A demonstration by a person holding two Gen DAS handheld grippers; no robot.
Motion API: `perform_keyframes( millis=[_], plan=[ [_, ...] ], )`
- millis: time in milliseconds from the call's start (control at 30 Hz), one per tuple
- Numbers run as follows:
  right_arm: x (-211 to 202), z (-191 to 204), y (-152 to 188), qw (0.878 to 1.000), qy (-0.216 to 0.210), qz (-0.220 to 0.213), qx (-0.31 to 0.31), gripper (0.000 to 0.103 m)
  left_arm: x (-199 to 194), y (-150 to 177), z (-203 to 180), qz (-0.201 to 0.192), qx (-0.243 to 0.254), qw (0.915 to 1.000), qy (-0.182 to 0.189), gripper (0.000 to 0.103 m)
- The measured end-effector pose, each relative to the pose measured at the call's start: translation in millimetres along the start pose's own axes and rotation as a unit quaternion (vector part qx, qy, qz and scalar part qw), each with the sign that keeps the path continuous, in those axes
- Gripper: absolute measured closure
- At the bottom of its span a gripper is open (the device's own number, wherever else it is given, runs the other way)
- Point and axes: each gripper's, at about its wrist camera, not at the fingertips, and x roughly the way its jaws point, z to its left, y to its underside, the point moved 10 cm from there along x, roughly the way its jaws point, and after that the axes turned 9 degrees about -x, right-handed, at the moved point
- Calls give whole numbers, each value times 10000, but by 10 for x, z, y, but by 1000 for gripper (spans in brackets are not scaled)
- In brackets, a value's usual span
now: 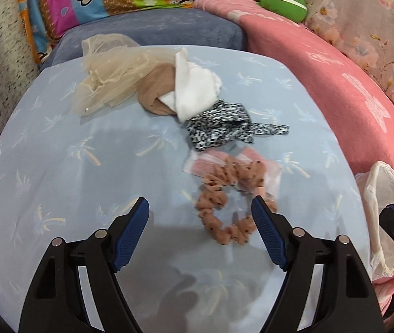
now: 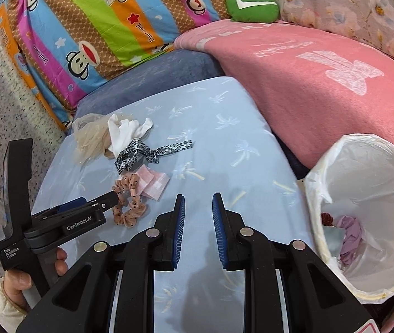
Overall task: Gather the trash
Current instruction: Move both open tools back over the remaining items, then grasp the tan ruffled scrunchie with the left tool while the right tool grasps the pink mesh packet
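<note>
A peach dotted scrunchie point(image 1: 213, 202) point(image 2: 126, 217) lies on the light blue palm-print sheet point(image 1: 58, 166). My left gripper point(image 1: 199, 201) point(image 2: 105, 198) hovers over it, open wide, and its right fingertip overlaps the scrunchie's right side. Behind the scrunchie lie a pink-and-white wrapper point(image 1: 211, 165) point(image 2: 155, 183), a leopard-print ribbon point(image 1: 219, 129) point(image 2: 141, 152), a white cloth point(image 1: 194, 86) point(image 2: 124, 133), a tan stocking point(image 1: 155, 88) and beige tulle point(image 1: 108, 83) point(image 2: 91, 136). Over bare sheet my right gripper point(image 2: 198, 197) stands narrowly open and holds nothing. The bag-lined white bin point(image 2: 377, 172) point(image 1: 383, 191) is to its right.
A pink blanket point(image 2: 321, 88) lies behind the bin. A striped monkey-print quilt point(image 2: 91, 27), a blue cushion point(image 2: 155, 75) and a green plush point(image 2: 252, 5) line the back. Speckled floor point(image 2: 2, 125) lies to the left. The bin holds purple and red scraps point(image 2: 349, 230).
</note>
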Motion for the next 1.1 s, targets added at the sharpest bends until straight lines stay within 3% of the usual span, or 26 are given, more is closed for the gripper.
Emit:
perform_keyframes(
  millis=[133, 233, 333, 433, 467, 567, 800, 1100],
  plan=[
    [155, 136, -22, 9999, -53, 105, -95, 82, 116, -6, 31, 99, 15, 9999, -15, 31],
    [262, 231, -49, 9997, -79, 178, -173, 82, 227, 10, 15, 237, 49, 9997, 12, 40],
    [362, 304, -72, 9994, -97, 239, -222, 82, 299, 23, 9, 276, 81, 9996, 3, 53],
    [468, 368, -103, 9991, -115, 307, -264, 82, 283, 14, 3, 267, 192, 9994, 89, 83],
    [508, 395, -116, 9990, -129, 330, -276, 82, 275, 2, 38, 297, 125, 9994, 125, 86],
    [620, 483, -153, 9987, -150, 368, -323, 73, 234, -52, 178, 287, -55, 9995, 155, 88],
    [965, 674, -242, 9975, -173, 534, -432, 66, 98, -187, 523, 108, -303, 9995, 39, 87],
    [1332, 691, -145, 9967, -116, 762, -271, 55, 171, -248, 529, 128, -319, 9994, 35, 87]
  ],
)
